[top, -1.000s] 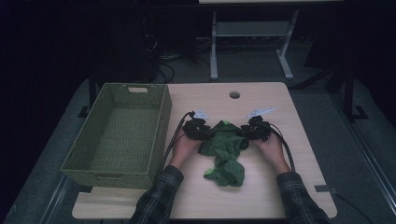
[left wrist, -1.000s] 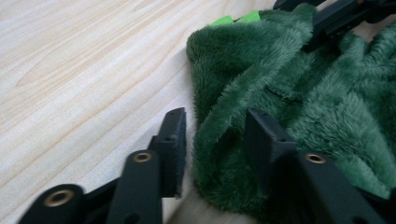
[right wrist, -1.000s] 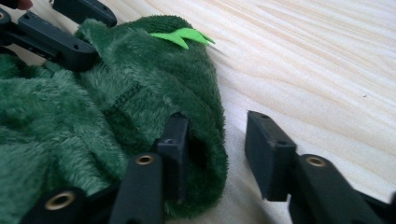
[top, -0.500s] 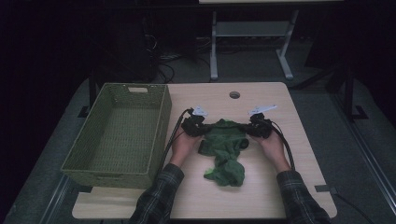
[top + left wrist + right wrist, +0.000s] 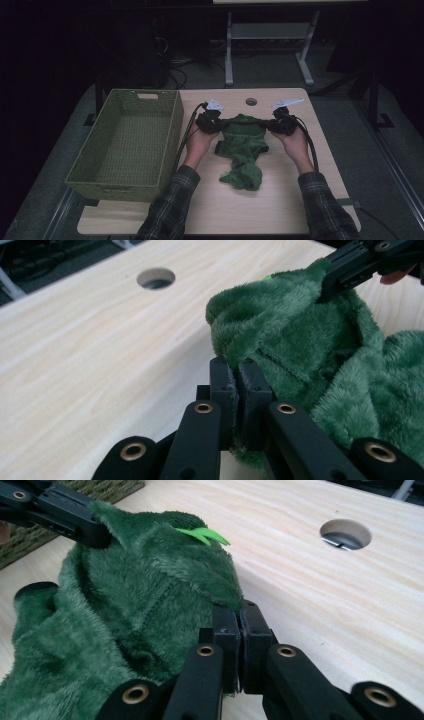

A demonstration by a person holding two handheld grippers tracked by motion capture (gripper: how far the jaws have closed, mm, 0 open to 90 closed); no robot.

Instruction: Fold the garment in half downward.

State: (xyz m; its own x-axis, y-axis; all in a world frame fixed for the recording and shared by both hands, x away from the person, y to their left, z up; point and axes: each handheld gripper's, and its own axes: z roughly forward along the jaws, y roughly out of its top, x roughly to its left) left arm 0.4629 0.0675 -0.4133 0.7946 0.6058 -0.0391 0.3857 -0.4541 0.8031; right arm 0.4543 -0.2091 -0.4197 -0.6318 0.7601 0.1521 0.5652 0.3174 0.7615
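- Left gripper (image 5: 216, 123) and right gripper (image 5: 276, 124): each clamped on an upper corner of the green fleece garment (image 5: 243, 150), mid-table (image 5: 280, 210).
- Wicker basket (image 5: 125, 145) just left; cable hole (image 5: 251, 101) beyond. Nothing obstructing.

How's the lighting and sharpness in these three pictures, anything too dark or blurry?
High view: dim, with the room behind nearly black, though the table, basket and green fleece garment stay readable, a little soft. Left gripper view: bright and even, fleece pile crisp near the left gripper, no glare. Right gripper view: equally well lit, the right gripper sharp, the table's far hole slightly softer.
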